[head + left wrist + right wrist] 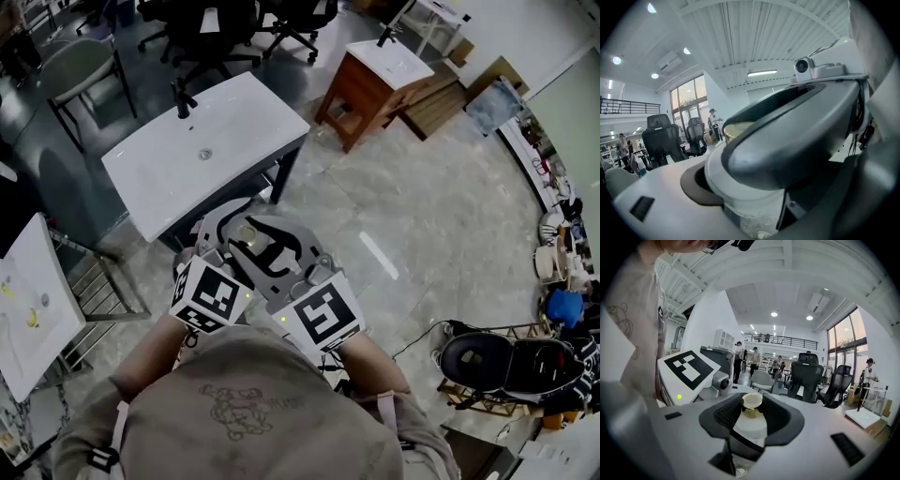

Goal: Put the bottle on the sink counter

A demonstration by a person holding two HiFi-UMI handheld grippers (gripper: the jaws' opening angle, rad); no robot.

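A clear bottle with a gold cap (248, 233) (752, 402) is held upright between both grippers, just short of the near edge of the white sink counter (234, 117). My right gripper (273, 247) (751, 422) is shut on the bottle, dark pads on either side of its body. My left gripper (228, 231) (754, 213) comes in from the side. Its left pad presses the bottle's white body (740, 199), and the right gripper's grey jaw covers much of that view. A black faucet (181, 97) and a drain (204, 155) mark the counter.
A wooden vanity with a white top (373, 82) stands beyond the counter to the right. Black office chairs (211, 33) are at the back, a metal rack with a white top (33, 300) at the left, and clutter (511, 361) on the floor at the right.
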